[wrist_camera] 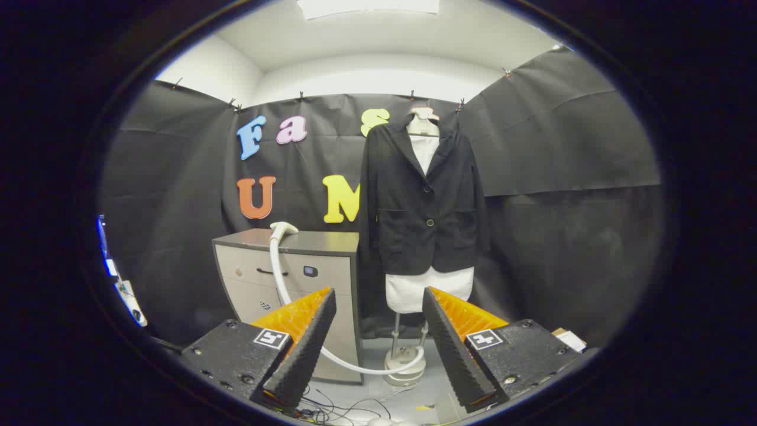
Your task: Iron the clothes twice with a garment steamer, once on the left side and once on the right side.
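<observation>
Hanging on a white mannequin [427, 288] at the back of the booth, a black blazer [423, 201] faces the camera, its front fastened at a single button and its collar open over the form's pale chest. The mannequin's white lower body shows below the jacket hem, set on a thin metal pole that runs down to a round white base [404, 365] on the grey floor [408, 399].

Just to the blazer's side stands a grey cabinet [295, 284] with drawer fronts, all of them closed, so whatever they hold cannot be seen. A dark handle sits on the upper drawer and a small dark panel beside it. On the cabinet's top rests the garment steamer's white head [282, 228], its nozzle end lying at the near corner. From it a white hose [278, 278] drops down the cabinet's front, passes behind one of the gripper's fingers and curves across the floor to the white unit at the foot of the stand.

The gripper [378, 331] is held low and well short of all this, its two fingers [304, 349] spread wide apart with nothing between them; the steamer head lies beyond them, untouched. Through the gap between the fingers the mannequin's base and the loop of hose are visible, along with a tangle of dark cables [331, 408] on the floor nearest the camera. Black cloth walls close the booth on every side, under a white ceiling with a light panel [368, 7].
</observation>
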A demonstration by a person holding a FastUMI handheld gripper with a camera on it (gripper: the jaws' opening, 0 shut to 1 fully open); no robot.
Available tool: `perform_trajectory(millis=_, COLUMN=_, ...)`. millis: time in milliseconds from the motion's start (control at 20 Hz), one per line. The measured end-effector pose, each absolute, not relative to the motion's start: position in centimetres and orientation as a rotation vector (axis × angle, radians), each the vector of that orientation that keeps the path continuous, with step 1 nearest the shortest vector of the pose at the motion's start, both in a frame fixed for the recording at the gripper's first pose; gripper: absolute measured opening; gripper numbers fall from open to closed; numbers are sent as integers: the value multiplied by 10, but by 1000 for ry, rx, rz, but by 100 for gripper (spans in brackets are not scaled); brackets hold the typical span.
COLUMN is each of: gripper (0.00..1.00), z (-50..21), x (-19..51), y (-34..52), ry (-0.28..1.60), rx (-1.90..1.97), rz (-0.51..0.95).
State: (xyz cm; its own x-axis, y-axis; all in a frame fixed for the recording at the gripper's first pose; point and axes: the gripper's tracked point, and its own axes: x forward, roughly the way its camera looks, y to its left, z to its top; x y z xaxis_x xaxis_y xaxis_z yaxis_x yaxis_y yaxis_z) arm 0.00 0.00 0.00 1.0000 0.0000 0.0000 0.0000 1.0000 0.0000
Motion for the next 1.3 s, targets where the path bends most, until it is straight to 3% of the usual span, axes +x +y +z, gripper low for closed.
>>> perform_trajectory(millis=750, gripper=94, z=0, x=-4, y=10, ry=5, rx=-31, rz=-1)
perform_trajectory(millis=1300, gripper=94, z=35, x=13, y=68, ry=-49, rx=-70, rz=89)
